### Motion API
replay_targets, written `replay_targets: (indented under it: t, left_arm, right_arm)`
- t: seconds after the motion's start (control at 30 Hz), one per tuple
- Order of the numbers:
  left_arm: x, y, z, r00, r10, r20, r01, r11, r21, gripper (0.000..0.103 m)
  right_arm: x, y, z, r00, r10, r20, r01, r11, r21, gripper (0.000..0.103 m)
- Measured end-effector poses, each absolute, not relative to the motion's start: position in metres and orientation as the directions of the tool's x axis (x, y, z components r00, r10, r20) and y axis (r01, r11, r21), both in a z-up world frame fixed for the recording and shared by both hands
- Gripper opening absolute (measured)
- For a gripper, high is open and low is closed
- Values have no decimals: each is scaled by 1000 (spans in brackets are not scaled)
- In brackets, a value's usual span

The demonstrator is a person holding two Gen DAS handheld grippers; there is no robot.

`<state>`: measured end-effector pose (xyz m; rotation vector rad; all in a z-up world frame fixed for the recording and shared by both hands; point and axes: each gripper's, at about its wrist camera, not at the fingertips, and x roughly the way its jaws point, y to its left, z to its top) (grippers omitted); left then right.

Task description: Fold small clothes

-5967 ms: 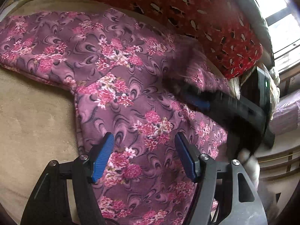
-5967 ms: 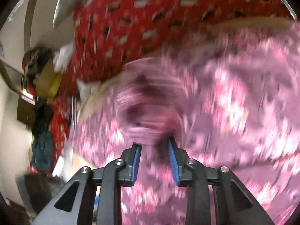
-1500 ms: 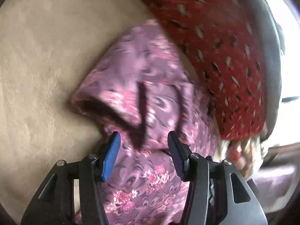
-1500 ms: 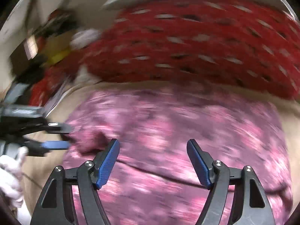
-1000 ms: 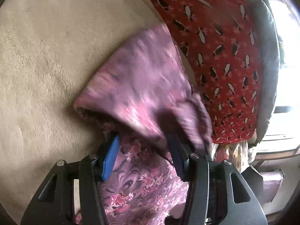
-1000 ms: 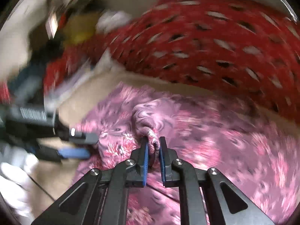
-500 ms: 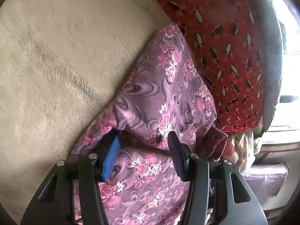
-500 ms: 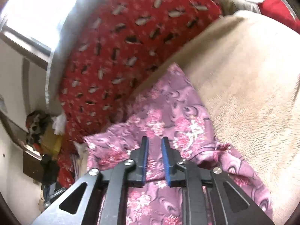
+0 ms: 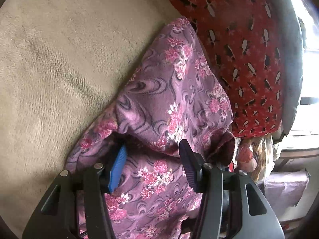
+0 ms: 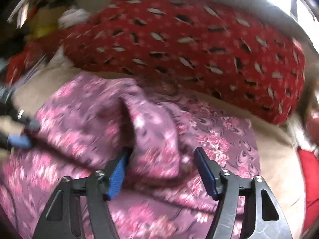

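Now both our grippers, left (image 9: 152,165) and right (image 10: 162,171), gape over garment (image 9: 171,103) (unpinned); fold may spring back.

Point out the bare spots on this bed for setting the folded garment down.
Bare beige blanket lies left of the purple floral garment, and a narrower strip lies right of it. The far side is crowded by the red patterned pillow.

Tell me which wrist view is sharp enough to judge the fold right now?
Left wrist view: sharp on the floral garment, though the window is blown out. Right wrist view: motion-blurred over most of the garment, with glare along the top edge.
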<state>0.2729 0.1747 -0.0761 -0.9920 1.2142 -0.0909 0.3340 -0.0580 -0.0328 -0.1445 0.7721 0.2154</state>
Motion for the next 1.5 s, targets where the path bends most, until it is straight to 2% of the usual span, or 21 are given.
replay_targets:
  t: [0.07,0.13,0.23,0.37,0.43,0.47,0.5,0.57,0.67,0.7,0.73,0.77,0.8,0.9,0.93,1.03,1.17,1.23,1.3,1.37,1.5]
  left_arm:
    - [273,176,-75,398,-557,-729,-428,590,-684,51]
    - [274,177,-75,400,-561,-725,-427,585,-689,51]
    - [275,179,-81,395,-563,-726,-442,577,-687,51]
    - [275,178,-78,396,-556,-730,-438,585,-683,51]
    - [275,179,-79,395,-555,-732,-440,585,-681,51]
    - [274,179,-80,396,-552,-734,-445,584,-679,51]
    - [274,179,-79,397,-548,-736,-448,585,-676,51]
    - [276,175,-77,395,-530,-750,-448,602,-661,52]
    - [280,170,-72,388,-508,-769,-442,629,-639,51]
    - [281,168,-70,385,-508,-771,-440,633,-637,47]
    - [284,167,-67,387,-520,-762,-426,632,-648,25]
    - [285,166,-65,389,-529,-754,-411,633,-656,15]
    - [287,165,-60,396,-522,-755,-394,647,-653,12]
    - [294,163,-65,382,-448,-808,-402,707,-582,12]
    - [298,162,-74,353,-436,-828,-417,719,-556,12]
    - [300,168,-82,333,-462,-822,-438,697,-568,11]
    - [280,166,-60,363,-500,-786,-363,702,-613,11]
    - [268,156,-56,366,-497,-787,-324,725,-608,28]
    - [260,142,-66,334,-464,-820,-316,765,-562,35]
    - [255,133,-71,335,-427,-840,-297,798,-525,33]
    - [238,130,-61,309,-459,-833,-286,791,-541,33]
  right_arm:
    - [350,-98,-28,625,323,-711,-208,947,246,6]
    - [349,-145,-17,648,447,-617,-140,866,480,6]
    - [340,-209,-18,699,469,-540,-12,762,647,6]
    - [331,-274,-61,632,455,-628,228,665,711,12]
    - [322,-291,-63,660,471,-586,233,613,755,13]
    - [317,-299,-58,701,488,-521,198,568,799,19]
    - [313,-301,-56,721,494,-487,178,546,819,38]
    - [313,-299,-55,725,488,-485,168,559,812,64]
    - [334,-270,-62,634,429,-644,202,711,673,63]
    - [340,-263,-63,611,423,-669,198,737,646,46]
    - [345,-256,-65,598,443,-668,165,748,643,27]
    - [352,-249,-60,589,480,-650,113,747,655,9]
    - [351,-246,-49,621,478,-621,70,755,651,9]
    - [342,-255,-26,729,455,-512,-6,751,660,8]
    - [345,-260,-30,729,439,-525,16,756,654,8]
    - [363,-262,-86,513,423,-747,152,812,564,9]
    - [336,-266,-50,625,407,-666,85,813,576,15]
    - [314,-261,-35,660,444,-606,-4,809,588,17]
    - [308,-249,-49,608,442,-660,-16,838,546,27]
    - [309,-234,-86,461,407,-789,20,884,468,26]
    - [286,-239,-79,444,422,-791,36,873,486,27]
